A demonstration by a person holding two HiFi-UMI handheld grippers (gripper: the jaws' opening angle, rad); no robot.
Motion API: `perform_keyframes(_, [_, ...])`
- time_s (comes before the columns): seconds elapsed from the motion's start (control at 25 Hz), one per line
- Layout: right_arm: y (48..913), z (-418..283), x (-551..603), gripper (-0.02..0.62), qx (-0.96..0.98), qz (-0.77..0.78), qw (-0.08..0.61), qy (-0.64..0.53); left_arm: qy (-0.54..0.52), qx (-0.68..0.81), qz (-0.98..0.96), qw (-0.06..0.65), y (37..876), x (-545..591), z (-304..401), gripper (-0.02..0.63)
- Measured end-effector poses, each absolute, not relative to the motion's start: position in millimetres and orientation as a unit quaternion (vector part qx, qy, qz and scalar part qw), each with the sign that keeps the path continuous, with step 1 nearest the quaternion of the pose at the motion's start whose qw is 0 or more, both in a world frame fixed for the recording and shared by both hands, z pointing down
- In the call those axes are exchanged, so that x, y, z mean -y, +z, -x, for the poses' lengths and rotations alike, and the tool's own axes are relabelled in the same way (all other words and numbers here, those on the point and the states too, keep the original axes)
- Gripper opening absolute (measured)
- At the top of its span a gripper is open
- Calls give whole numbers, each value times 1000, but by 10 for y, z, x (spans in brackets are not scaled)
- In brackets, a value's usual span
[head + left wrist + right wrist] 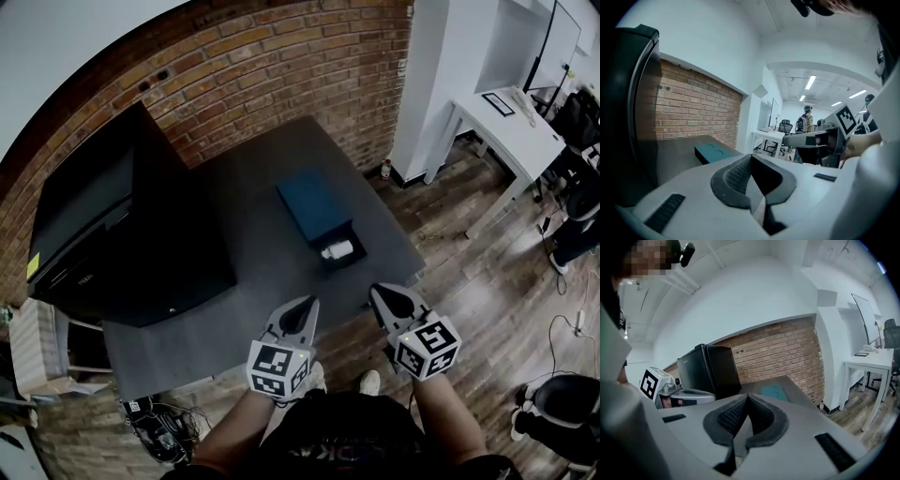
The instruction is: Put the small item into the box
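Note:
A dark teal box [314, 204] lies on the grey table [244, 272], and it also shows in the left gripper view as the teal box [712, 152] and in the right gripper view as the teal box [774, 391]. At its near end a black open part holds a small white item [337, 250]. My left gripper [307, 302] hovers at the table's near edge, short of the box, shut and empty [751, 157]. My right gripper [380, 291] is beside it, just off the table's near right corner, also shut with nothing in it [747, 397].
A big black cabinet [122, 234] fills the table's left side against a brick wall [281, 66]. A white desk [506, 127] stands at the far right over the wooden floor. A small bottle [385, 169] sits on the floor by the wall.

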State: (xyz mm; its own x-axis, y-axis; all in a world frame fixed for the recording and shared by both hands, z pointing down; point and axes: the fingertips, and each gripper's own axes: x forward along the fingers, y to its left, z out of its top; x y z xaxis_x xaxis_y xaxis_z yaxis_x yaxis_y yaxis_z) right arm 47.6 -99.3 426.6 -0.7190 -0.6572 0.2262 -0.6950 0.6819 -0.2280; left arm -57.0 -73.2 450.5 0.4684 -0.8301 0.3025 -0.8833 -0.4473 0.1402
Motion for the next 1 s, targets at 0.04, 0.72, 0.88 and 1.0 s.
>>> perform_keyframes(0.04, [4259, -495, 979, 18, 917, -365, 62, 150, 96, 509, -844, 139, 4494, 713, 544, 34])
perform_keyframes(0.72, [4235, -711, 847, 18, 940, -301, 61, 146, 87, 552, -817, 139, 4389, 462, 239, 34])
perform_keyframes(0.88, [4263, -730, 835, 18, 943, -292, 63, 147, 86, 562, -810, 141, 4412, 416, 223, 34])
perform_keyframes(1.0, [4276, -752, 821, 18, 944, -290, 63, 147, 86, 566, -807, 142, 4435, 375, 202, 34])
